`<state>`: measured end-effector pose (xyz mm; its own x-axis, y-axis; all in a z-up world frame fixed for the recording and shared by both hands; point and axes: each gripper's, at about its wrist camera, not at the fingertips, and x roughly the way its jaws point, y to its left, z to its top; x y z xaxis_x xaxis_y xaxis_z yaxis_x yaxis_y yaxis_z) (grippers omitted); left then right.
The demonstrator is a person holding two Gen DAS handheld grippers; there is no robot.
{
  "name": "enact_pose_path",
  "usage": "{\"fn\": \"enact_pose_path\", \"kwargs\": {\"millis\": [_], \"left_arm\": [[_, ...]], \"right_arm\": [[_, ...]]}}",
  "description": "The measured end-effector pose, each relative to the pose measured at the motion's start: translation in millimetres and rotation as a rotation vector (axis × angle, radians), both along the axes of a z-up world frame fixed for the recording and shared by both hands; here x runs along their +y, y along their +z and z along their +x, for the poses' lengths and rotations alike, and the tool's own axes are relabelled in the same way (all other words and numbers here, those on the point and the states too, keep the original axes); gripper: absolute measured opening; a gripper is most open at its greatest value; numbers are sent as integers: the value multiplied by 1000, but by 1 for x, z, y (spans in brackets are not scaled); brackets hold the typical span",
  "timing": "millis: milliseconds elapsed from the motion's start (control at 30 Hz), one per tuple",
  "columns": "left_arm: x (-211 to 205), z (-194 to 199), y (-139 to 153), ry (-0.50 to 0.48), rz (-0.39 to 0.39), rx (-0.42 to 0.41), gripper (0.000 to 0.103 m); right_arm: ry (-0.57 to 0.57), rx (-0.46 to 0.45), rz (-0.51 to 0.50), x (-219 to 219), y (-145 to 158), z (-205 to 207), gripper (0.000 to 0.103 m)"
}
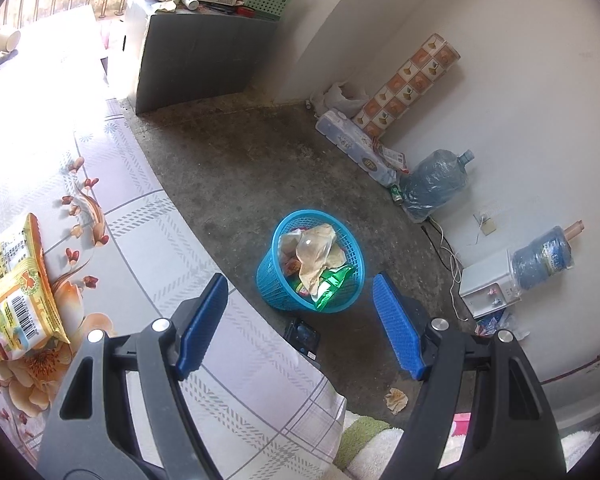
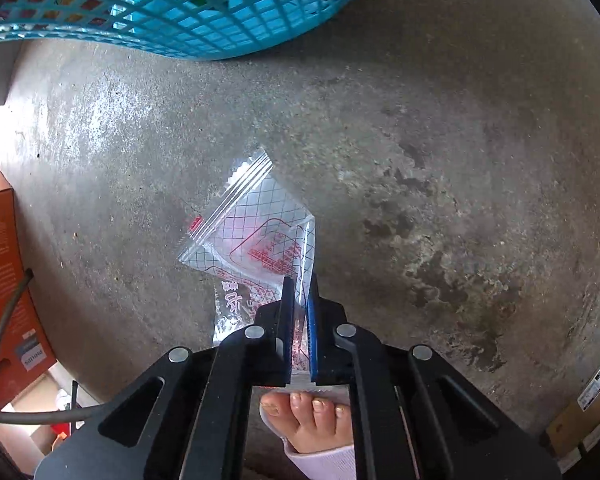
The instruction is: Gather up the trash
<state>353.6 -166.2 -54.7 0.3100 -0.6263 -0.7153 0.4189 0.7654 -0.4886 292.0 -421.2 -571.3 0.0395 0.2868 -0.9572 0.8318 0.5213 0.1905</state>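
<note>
A blue mesh basket (image 1: 269, 280) stands on the concrete floor, stuffed with crumpled paper, clear plastic and a green wrapper. My left gripper (image 1: 300, 284) hangs open and empty above the table's edge, with the basket showing between its blue pads (image 1: 204, 320). Yellow snack packets (image 1: 16, 292) lie on the flowered tablecloth (image 1: 172, 272) to its left. In the right wrist view my right gripper (image 2: 300, 284) points down at the floor, shut on the lower part of a clear zip bag (image 2: 252, 232) with red print. The basket's wall (image 2: 204, 28) lies just beyond.
A crumpled paper scrap (image 1: 396, 400) and a dark packet (image 1: 302, 336) lie on the floor near the table. Water jugs (image 1: 432, 184) and a dispenser (image 1: 488, 288) line the wall. An orange box (image 2: 0, 280), a cable and a person's foot (image 2: 312, 424) surround the right gripper.
</note>
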Motion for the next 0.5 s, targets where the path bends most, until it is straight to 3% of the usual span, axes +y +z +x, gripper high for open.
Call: {"fn": "enact_pose_path", "kwargs": {"millis": [267, 500], "left_arm": [[11, -32, 17, -2, -44, -25, 71], [21, -47, 29, 0, -84, -44, 71]], "right_arm": [[-2, -141, -28, -30, 81, -82, 6], [183, -389, -227, -29, 223, -85, 6]]}}
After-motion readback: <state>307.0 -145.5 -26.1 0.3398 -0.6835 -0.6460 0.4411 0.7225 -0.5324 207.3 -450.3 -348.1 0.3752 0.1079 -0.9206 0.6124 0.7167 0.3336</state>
